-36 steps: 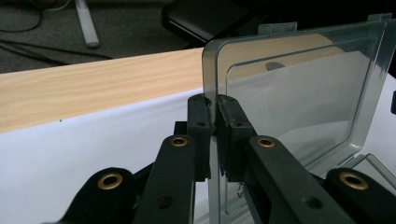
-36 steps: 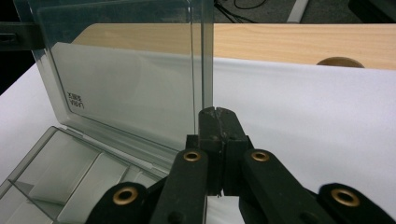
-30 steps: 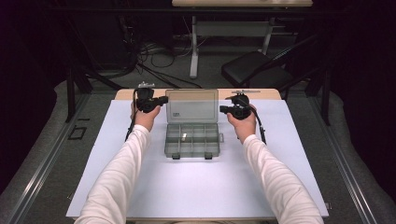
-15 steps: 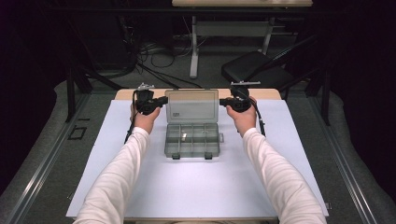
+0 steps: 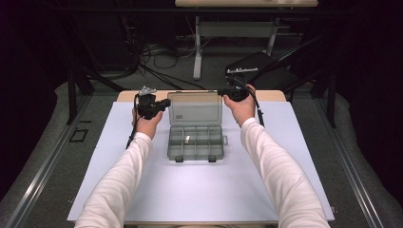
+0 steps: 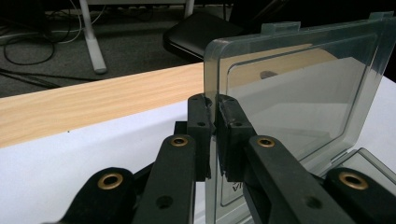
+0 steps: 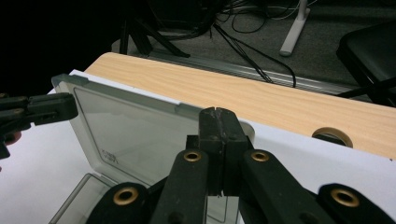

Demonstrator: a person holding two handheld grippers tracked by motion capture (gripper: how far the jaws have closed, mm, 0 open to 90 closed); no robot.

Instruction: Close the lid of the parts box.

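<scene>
High view: white sheet [image 5: 199,190] covers wooden table [image 5: 128,95]; dark room.

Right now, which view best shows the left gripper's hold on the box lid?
The left gripper view: the left gripper is pinched shut on the lid at its side edge. The high view shows the grip small and far off; the right gripper view shows that gripper at the lid's far corner.
</scene>
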